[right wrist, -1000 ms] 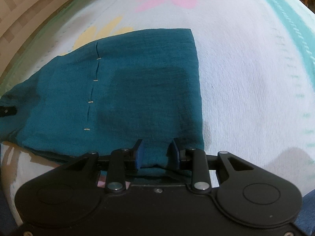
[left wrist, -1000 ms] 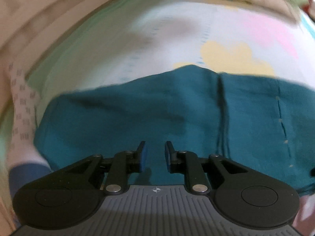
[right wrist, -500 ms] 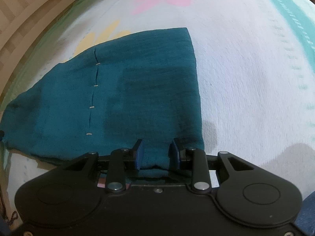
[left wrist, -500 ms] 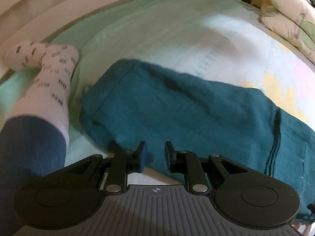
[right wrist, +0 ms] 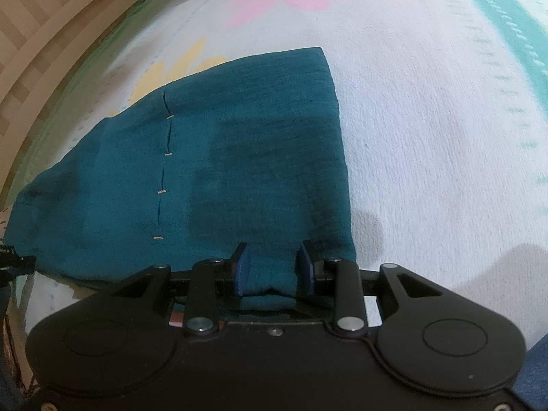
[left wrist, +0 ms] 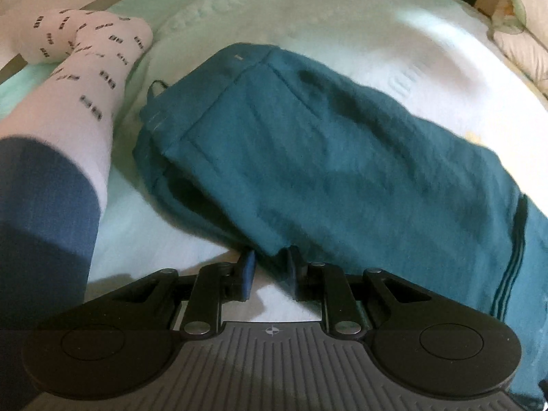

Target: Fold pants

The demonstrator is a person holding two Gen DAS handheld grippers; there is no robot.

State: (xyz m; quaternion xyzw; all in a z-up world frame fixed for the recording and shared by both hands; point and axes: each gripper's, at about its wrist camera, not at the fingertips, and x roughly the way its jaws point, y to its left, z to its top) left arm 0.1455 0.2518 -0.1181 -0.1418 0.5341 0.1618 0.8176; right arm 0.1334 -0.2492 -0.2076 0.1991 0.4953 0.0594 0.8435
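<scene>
Two grippers at the near edge of the pants (left wrist: 325,157) on the bed (right wrist: 428,120). My left gripper (left wrist: 269,275), part open and empty, has their corner just at 1 o'clock; they run toward 2. My right gripper (right wrist: 272,269) straddles the hem, pads apparently not pressing.

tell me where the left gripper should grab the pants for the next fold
Probably the near corner of the pants, coming from the near edge. That corner already sits between the left gripper pads, slightly lifted off the blanket, so a pad could slip under.
</scene>
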